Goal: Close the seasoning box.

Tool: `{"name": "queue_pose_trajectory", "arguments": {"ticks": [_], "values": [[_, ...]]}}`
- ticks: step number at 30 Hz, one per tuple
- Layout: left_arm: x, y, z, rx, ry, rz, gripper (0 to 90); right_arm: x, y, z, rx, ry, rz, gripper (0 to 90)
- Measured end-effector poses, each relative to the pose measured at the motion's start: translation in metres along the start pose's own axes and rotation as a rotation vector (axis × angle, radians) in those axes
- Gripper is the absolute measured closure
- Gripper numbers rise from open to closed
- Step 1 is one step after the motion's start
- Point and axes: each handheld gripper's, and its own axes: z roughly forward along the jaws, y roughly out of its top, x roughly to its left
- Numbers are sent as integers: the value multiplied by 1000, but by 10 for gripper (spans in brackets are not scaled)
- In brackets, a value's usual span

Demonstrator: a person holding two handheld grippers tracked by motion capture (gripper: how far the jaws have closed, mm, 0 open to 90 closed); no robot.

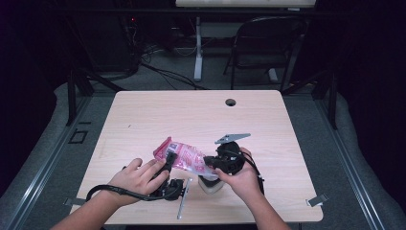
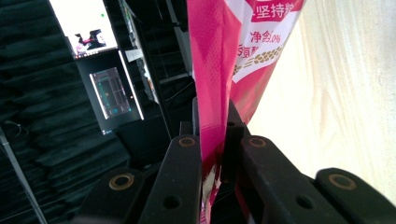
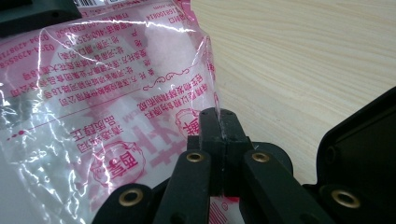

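You are working at a pale wooden table point(image 1: 201, 115) with a round cable hole point(image 1: 231, 102), set in a dark room. Beyond it stand a black folding chair point(image 1: 261, 43) and a white desk leg point(image 1: 197, 48) on grey floor point(image 1: 163, 79), and a lit monitor point(image 2: 84, 25) glows against black panelling.

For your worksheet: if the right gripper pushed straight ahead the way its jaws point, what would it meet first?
Probably nothing new: the right gripper is already shut on the edge of the pink and clear snack bag, so the bag's film lies first in its path; beyond that is the wooden table.
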Motion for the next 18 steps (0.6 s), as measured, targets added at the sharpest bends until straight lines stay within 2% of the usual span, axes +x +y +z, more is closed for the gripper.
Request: {"name": "queue_pose_trajectory", "arguments": {"ticks": [8,18], "values": [[-6,-4,1,1,-5,-24,893,1,1,0,3,9,-5,900],[-17,-11,2,-6,-12,-99,893,4,3,0,7,17,-23,900]]}}
